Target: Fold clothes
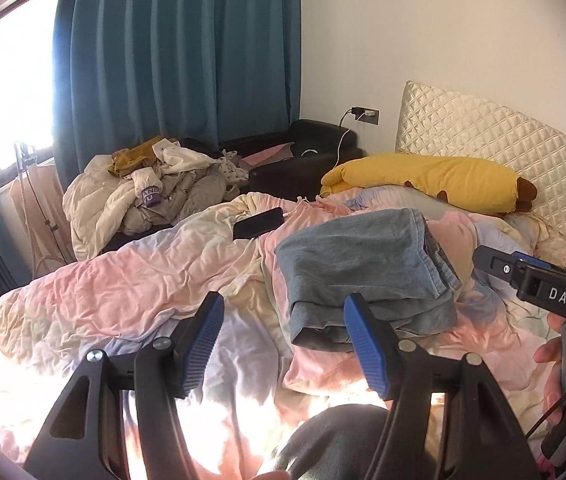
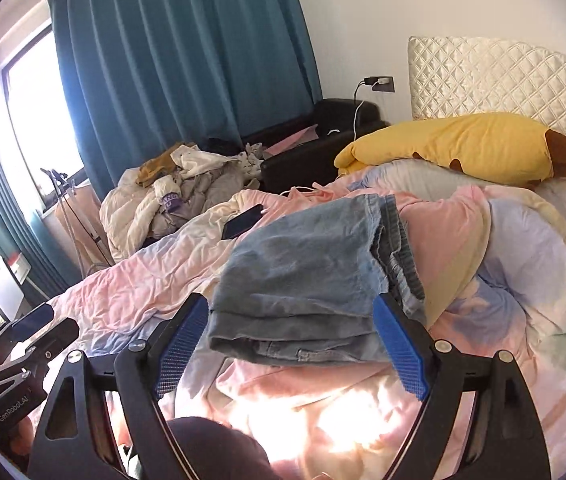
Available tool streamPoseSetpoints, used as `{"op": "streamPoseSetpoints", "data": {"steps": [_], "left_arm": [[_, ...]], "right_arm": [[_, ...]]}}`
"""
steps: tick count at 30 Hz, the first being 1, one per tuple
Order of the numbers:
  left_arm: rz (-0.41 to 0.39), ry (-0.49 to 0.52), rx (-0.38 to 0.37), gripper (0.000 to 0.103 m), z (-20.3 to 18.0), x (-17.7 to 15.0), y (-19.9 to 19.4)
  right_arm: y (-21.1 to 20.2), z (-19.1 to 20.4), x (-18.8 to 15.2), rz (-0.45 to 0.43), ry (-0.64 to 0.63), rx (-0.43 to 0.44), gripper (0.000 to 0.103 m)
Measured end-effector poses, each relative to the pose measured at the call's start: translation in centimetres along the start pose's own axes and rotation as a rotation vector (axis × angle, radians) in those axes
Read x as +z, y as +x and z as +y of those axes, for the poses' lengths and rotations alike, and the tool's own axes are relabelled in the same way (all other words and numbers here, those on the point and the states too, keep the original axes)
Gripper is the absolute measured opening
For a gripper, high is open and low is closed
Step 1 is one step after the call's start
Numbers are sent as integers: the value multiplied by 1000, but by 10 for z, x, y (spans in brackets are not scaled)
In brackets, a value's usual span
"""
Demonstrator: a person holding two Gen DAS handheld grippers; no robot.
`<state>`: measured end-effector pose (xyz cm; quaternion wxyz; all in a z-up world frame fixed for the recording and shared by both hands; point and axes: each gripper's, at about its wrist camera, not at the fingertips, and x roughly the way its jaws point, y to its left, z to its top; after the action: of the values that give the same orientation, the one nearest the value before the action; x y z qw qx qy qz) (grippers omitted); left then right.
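A folded pair of blue jeans [image 1: 367,272] [image 2: 303,280] lies on the rumpled pastel duvet [image 1: 123,292] [image 2: 523,264]. My left gripper [image 1: 283,320] is open, just short of the jeans' near left corner, with nothing between its blue pads. My right gripper [image 2: 291,312] is also open, its fingers spread either side of the jeans' near folded edge without pinching it. In the left wrist view the right gripper's body [image 1: 543,288] shows at the right edge, held by a hand [image 1: 563,360]. The left gripper's body [image 2: 31,360] shows low on the left in the right wrist view.
A heap of unfolded light clothes [image 1: 155,192] [image 2: 187,192] sits at the bed's far left. A black phone [image 1: 257,222] [image 2: 243,220] lies on the duvet beyond the jeans. A yellow plush pillow [image 1: 431,182] [image 2: 463,148] rests by the quilted headboard [image 1: 483,136]. Dark fabric [image 1: 343,440] fills the bottom edge.
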<state>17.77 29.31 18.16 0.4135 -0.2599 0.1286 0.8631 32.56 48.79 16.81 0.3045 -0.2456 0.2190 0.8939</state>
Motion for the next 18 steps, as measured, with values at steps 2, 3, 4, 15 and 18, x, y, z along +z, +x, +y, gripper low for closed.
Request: {"op": "streamPoseSetpoints", "data": {"steps": [2,3,4,15,18], "left_arm": [[-1,-9,-1,64,3,-5,-8],[-2,-10,2,64,5,-7,-12],[-3,-11,5,64,6,-10,-16],[5,-31,-2,64,13,-40,-32],[11,-37,0,64,14,-48,-32]], "right_arm": [[-8,5,-9,2,1,8,86],[-11,7,-13,4,1,12,86],[-16,11,-18,2,-5,8,86],[-35,32,-65,8,-16,-38,85],[-34,37,-76,2,-19,-60,86]]}}
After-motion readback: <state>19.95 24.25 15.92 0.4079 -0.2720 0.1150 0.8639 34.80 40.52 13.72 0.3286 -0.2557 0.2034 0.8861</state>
